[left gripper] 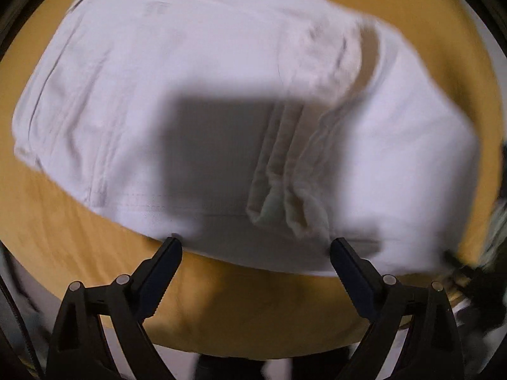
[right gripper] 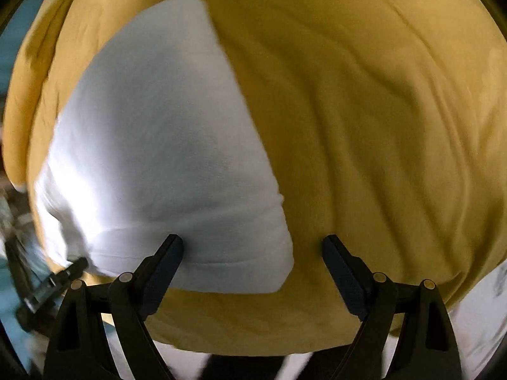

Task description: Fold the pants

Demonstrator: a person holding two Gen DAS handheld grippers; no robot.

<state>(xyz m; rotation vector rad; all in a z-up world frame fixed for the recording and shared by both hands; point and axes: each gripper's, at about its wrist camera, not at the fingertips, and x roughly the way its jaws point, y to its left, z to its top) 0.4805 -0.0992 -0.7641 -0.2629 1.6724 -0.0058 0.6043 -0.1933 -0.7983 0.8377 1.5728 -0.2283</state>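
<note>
White pants (left gripper: 196, 72) lie folded on a yellow cloth-covered surface (left gripper: 79, 247), with a hem and seams bunched near the front edge. My left gripper (left gripper: 255, 243) is open and empty, its fingertips at the pants' near edge. In the right wrist view the pants (right gripper: 164, 145) show as a smooth white fold with its right corner near me. My right gripper (right gripper: 253, 242) is open and empty, its left fingertip over the pants' near edge and its right fingertip over the yellow cloth (right gripper: 380, 126). Both views are blurred by motion.
The yellow cloth is wrinkled and extends wide to the right of the pants. The other gripper's dark frame (right gripper: 47, 285) shows at the left edge of the right wrist view. The cloth's front edge (right gripper: 253, 348) lies just below the grippers.
</note>
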